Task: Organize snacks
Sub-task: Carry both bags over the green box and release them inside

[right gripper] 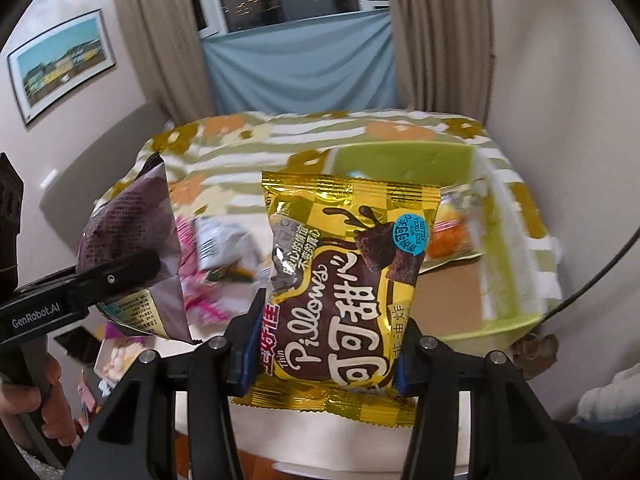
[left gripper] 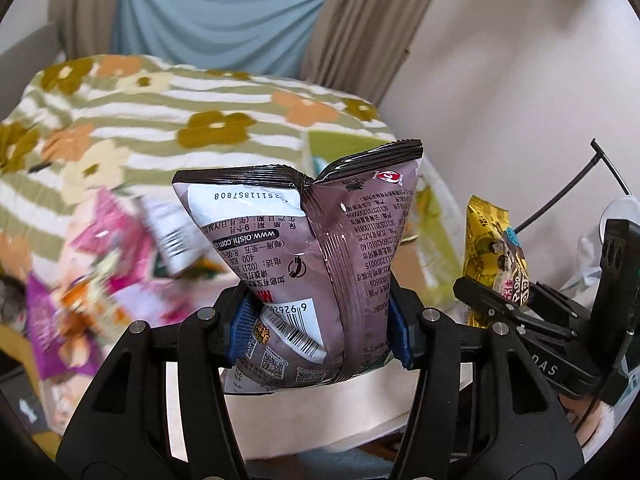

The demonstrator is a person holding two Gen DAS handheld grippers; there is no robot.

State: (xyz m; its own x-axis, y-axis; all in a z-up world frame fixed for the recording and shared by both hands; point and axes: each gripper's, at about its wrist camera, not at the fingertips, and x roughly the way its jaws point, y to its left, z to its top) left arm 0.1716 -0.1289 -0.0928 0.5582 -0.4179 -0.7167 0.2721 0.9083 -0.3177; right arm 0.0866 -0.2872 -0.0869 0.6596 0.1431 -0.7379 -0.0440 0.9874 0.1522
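My left gripper point(left gripper: 318, 330) is shut on a purple snack bag point(left gripper: 312, 252), held upright above the table with its printed back toward the camera. My right gripper point(right gripper: 324, 354) is shut on a yellow Pillows cocoa snack bag point(right gripper: 348, 276), also held in the air. The right gripper with the yellow bag point(left gripper: 496, 256) shows at the right in the left wrist view. The left gripper with the purple bag point(right gripper: 132, 248) shows at the left in the right wrist view. A green box point(right gripper: 404, 160) with a brown floor lies beyond the yellow bag on the flowered cloth.
A green-striped flowered tablecloth point(left gripper: 160, 108) covers the table. Several loose snack packets point(left gripper: 120, 256) lie blurred at the left. An orange packet point(right gripper: 452, 240) lies in the green box. Curtains and a blue cloth point(right gripper: 300, 60) hang behind. A wall stands at the right.
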